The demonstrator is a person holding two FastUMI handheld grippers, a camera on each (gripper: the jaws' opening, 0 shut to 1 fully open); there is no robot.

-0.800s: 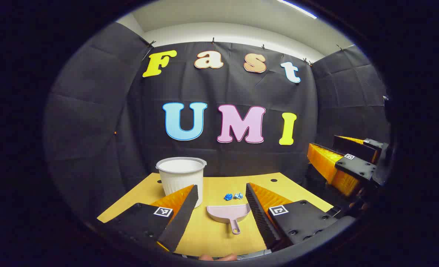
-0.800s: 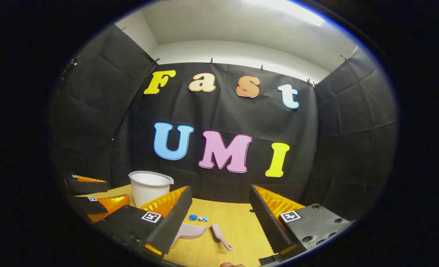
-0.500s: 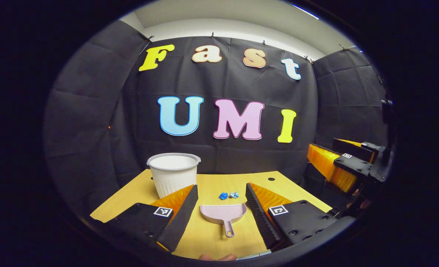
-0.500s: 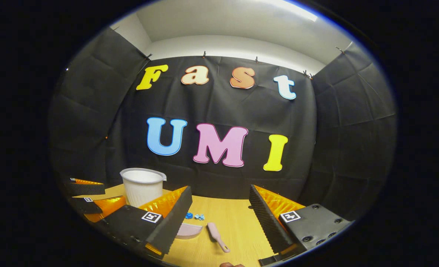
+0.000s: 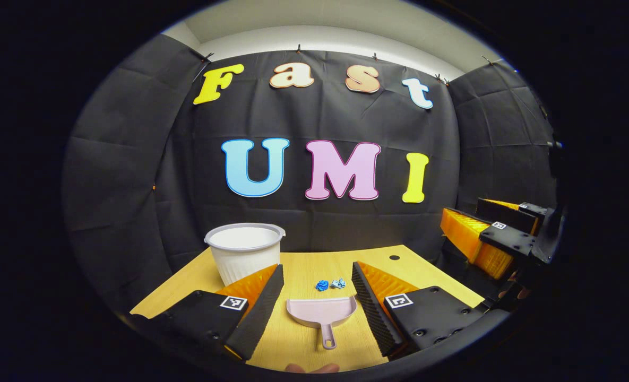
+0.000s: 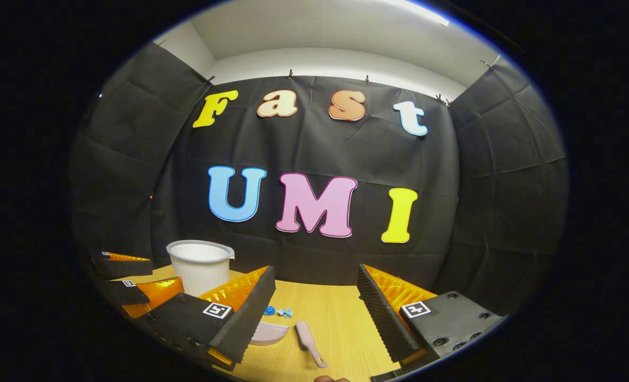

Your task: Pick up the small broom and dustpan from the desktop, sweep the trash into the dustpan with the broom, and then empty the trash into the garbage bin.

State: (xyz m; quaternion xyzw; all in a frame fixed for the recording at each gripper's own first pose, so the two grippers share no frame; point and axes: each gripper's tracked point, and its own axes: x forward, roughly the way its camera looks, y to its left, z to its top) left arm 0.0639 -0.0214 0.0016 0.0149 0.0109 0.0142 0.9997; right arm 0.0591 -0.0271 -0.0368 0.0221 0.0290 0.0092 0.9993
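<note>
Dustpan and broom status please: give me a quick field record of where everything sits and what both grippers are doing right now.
dustpan: pink, flat on the desktop, handle toward the camera, between the left gripper's open fingers
broom: pink, lying on the desktop right of the dustpan, untouched
trash: two small blue scraps just beyond the dustpan's mouth
garbage bin: white, upright, at the desk's far left
desktop: yellow wood
left gripper: open, holding nothing
right gripper: open, above the broom, holding nothing
progress: nothing picked up yet
</note>
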